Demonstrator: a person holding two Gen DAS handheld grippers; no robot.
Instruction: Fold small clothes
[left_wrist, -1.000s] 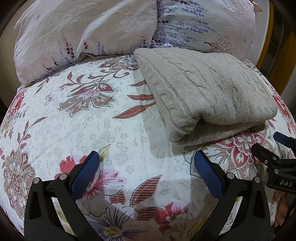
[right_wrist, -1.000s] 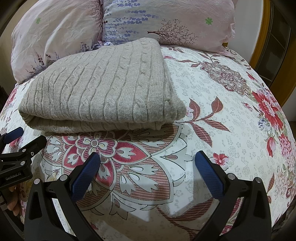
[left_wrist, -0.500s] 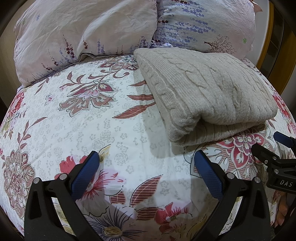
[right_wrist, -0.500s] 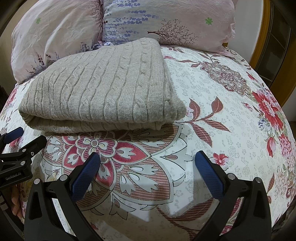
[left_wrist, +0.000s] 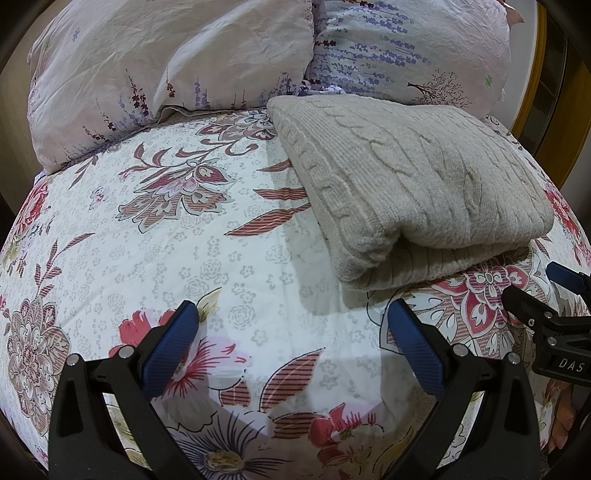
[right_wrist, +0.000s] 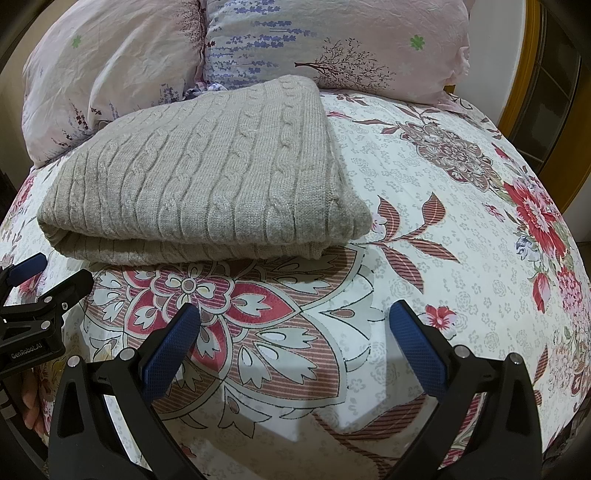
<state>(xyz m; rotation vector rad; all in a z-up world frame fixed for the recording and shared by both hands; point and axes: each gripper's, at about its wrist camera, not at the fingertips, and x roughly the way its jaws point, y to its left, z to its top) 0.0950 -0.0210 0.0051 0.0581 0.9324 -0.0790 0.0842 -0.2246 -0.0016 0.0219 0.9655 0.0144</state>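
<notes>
Sweater (right_wrist: 199, 192), folded, lies mid-bed (right_wrist: 443, 229) below the pillows (left_wrist: 166, 74), long axis across. Left gripper (left_wrist: 295, 345) and right gripper (right_wrist: 295, 343) both hover short of its near edge, fingers spread, empty. Right looks nearer.

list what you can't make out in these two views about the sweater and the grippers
- Sweater: underside and inner layers hidden by its own fold, both views; sleeves or collar cannot be seen.
- Right gripper in the left wrist view: cut off by the right edge.
- Left gripper in the right wrist view: cut off by the left edge.
- Pillows: tops cropped by the upper edge.
</notes>
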